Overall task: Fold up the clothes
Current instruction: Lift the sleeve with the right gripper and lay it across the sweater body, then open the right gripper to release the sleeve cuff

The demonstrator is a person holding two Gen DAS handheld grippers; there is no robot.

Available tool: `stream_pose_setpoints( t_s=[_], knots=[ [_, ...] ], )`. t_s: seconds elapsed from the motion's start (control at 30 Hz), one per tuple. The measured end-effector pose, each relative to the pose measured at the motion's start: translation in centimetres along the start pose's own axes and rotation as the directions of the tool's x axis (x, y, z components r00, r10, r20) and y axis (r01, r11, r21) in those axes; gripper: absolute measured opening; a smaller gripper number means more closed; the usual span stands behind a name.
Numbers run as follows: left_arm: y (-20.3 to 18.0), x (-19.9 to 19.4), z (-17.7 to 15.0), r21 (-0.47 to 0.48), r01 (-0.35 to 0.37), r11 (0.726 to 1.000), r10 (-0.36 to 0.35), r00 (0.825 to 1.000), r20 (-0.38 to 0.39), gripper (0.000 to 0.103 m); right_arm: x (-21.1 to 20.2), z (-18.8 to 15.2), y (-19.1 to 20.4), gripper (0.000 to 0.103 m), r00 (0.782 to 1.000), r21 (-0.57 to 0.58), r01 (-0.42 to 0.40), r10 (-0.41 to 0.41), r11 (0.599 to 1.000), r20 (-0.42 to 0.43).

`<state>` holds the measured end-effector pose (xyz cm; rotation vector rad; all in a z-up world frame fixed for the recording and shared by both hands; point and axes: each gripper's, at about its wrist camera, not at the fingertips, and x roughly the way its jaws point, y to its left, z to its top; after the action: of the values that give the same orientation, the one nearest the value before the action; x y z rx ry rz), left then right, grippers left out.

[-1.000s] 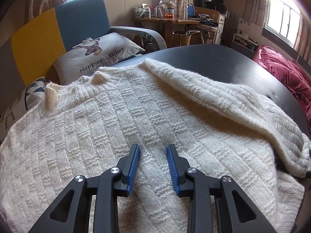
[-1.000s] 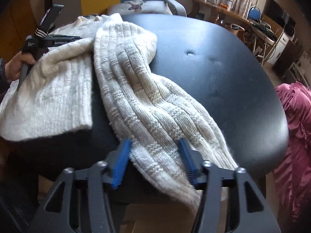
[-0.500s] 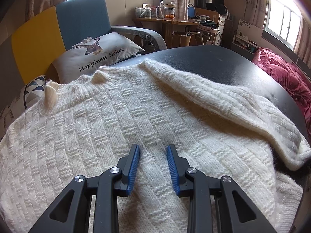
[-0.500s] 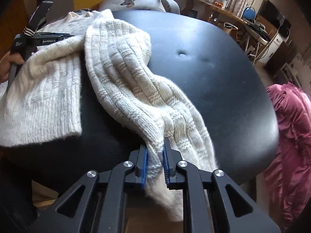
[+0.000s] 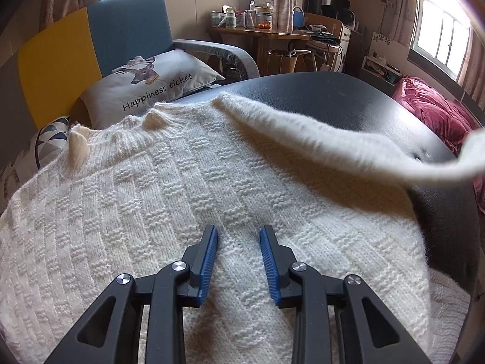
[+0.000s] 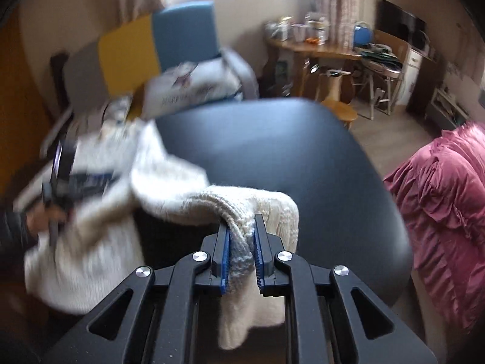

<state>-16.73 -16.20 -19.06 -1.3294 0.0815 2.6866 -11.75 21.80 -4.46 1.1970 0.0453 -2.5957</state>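
Note:
A cream knitted sweater point(image 5: 157, 200) lies spread on a black padded table point(image 5: 348, 97), collar toward the far left. My left gripper point(image 5: 239, 233) is open and rests on the sweater's body, holding nothing. My right gripper point(image 6: 241, 224) is shut on the sweater's sleeve point(image 6: 242, 203) and holds it lifted above the table point(image 6: 288, 151). In the left wrist view the raised sleeve point(image 5: 333, 148) stretches in the air across the right side. The left gripper point(image 6: 88, 179) and the hand holding it show blurred at the left of the right wrist view.
A blue and yellow armchair point(image 5: 91, 45) with a grey printed pillow point(image 5: 151, 82) stands behind the table. A pink quilt point(image 6: 439, 200) lies to the right. A wooden desk point(image 5: 263, 32) with jars and a stool point(image 6: 336, 112) stand further back.
My right gripper closed on the sleeve's end and lifted it off the table, swinging it up and leftward. My left gripper stayed open on the sweater's body.

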Motion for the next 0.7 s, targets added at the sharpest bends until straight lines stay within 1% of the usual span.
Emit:
stream_pose_setpoints(
  t_s=[0.07,0.13,0.23,0.33,0.4,0.5,0.57,0.6,0.67,0.7],
  knots=[
    [0.1,0.0,0.1,0.001,0.001,1.000,-0.001,1.000,-0.001,0.030,1.3,2.6,-2.0,0.014,1.000,0.049,0.007,-0.008,0.999,0.005],
    [0.1,0.0,0.1,0.001,0.002,1.000,-0.002,1.000,-0.002,0.030,2.8,4.2,-3.8,0.014,1.000,0.087,0.029,-0.029,0.996,-0.002],
    [0.1,0.0,0.1,0.004,0.001,1.000,-0.001,1.000,-0.003,0.030,5.2,6.7,-6.5,0.014,0.996,0.114,0.092,-0.089,0.989,-0.029],
    [0.2,0.0,0.1,0.002,0.007,1.000,-0.007,1.000,-0.003,0.030,8.7,9.1,-9.1,0.014,0.988,0.132,0.148,-0.141,0.980,-0.066],
    [0.2,-0.1,0.1,0.002,0.008,1.000,-0.008,1.000,-0.003,0.030,10.8,10.0,-10.6,0.014,0.977,0.139,0.200,-0.187,0.970,-0.104],
    [0.3,-0.1,0.1,0.000,0.013,1.000,-0.013,1.000,-0.003,0.030,14.3,10.6,-11.9,0.014,0.958,0.129,0.252,-0.228,0.959,-0.172],
    [0.3,-0.1,0.2,0.003,0.010,1.000,-0.010,1.000,-0.003,0.030,16.2,10.7,-12.1,0.015,0.954,0.123,0.250,-0.223,0.960,-0.199],
    [0.3,-0.1,0.2,0.004,0.009,1.000,-0.009,1.000,-0.004,0.030,16.9,10.7,-12.1,0.015,0.957,0.128,0.237,-0.208,0.963,-0.204],
    [0.3,-0.1,0.3,0.006,0.006,1.000,-0.006,1.000,-0.006,0.030,17.6,10.8,-12.1,0.018,0.954,0.129,0.231,-0.198,0.964,-0.224],
    [0.3,-0.1,0.3,0.006,0.006,1.000,-0.006,1.000,-0.006,0.030,17.6,10.8,-12.1,0.023,0.953,0.123,0.235,-0.203,0.964,-0.226]
  ],
)
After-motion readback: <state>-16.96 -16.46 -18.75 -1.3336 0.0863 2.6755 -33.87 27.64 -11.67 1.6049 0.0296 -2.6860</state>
